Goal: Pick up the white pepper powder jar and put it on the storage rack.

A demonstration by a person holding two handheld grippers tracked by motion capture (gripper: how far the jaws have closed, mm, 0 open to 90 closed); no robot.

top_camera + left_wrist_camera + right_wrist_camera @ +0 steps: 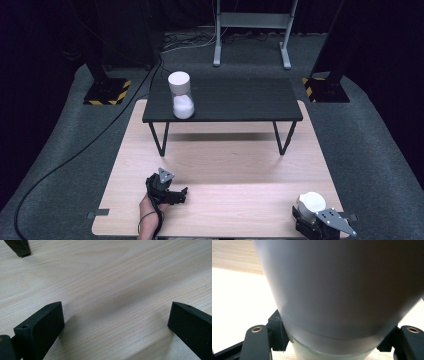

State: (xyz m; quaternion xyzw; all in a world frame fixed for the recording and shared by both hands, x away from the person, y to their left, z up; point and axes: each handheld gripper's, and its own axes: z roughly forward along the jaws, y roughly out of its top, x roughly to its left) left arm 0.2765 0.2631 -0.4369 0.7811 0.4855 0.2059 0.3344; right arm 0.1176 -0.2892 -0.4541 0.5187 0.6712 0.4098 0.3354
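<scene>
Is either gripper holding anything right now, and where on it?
The right gripper clamps a white container low on its body, one jaw each side. The left gripper is open over bare table, holding nothing.

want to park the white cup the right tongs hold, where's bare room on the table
Bare wood runs between the left tongs and the right tongs with the cup, and on toward the shelf legs. The black shelf is bare right of the jar.

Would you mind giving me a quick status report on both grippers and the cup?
Left gripper open, low over the wooden table, holding nothing. Right gripper shut on white cup at near right corner. Lidded jar stands apart on black shelf; nothing in the way.
</scene>
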